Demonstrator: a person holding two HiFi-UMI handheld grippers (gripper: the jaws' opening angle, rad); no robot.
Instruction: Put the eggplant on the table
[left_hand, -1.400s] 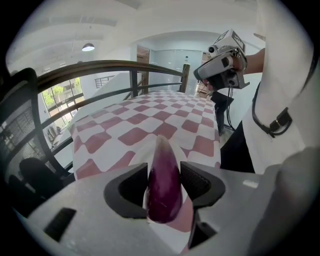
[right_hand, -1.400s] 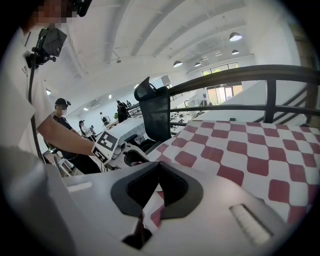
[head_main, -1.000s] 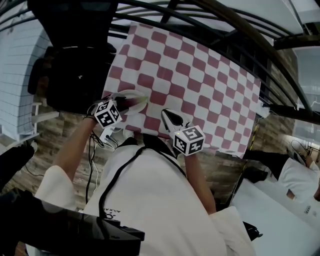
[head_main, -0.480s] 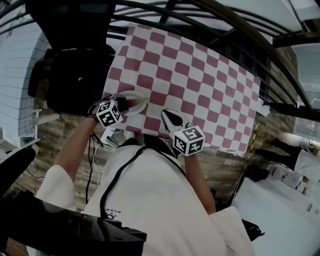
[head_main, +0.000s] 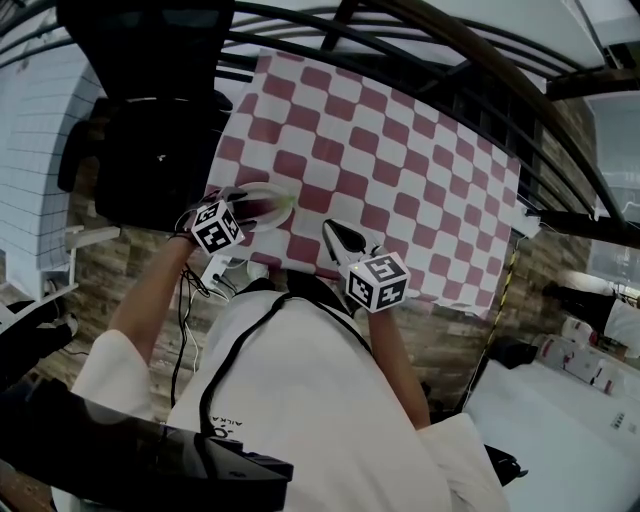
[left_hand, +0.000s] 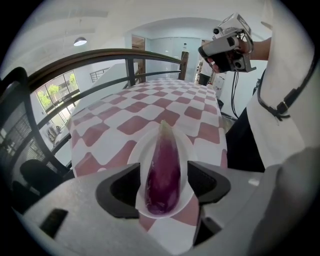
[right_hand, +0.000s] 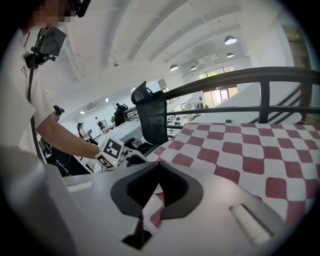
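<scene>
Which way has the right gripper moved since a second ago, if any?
No. The right gripper stays over the same squares at the near edge of the checked cloth.

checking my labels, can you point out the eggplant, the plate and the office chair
eggplant (left_hand: 162, 172): left gripper view, middle of its purple body
plate (left_hand: 189, 150): left gripper view, bare white rim right of the eggplant
office chair (right_hand: 152, 116): right gripper view, black backrest

You're looking at eggplant (left_hand: 162, 172): glossy purple, tapering to pale green tip, lying lengthwise on white plate (left_hand: 138, 167), tip pointing away from you. Plate sitting near edge of red-and-white checkered table (left_hand: 150, 102).
</scene>
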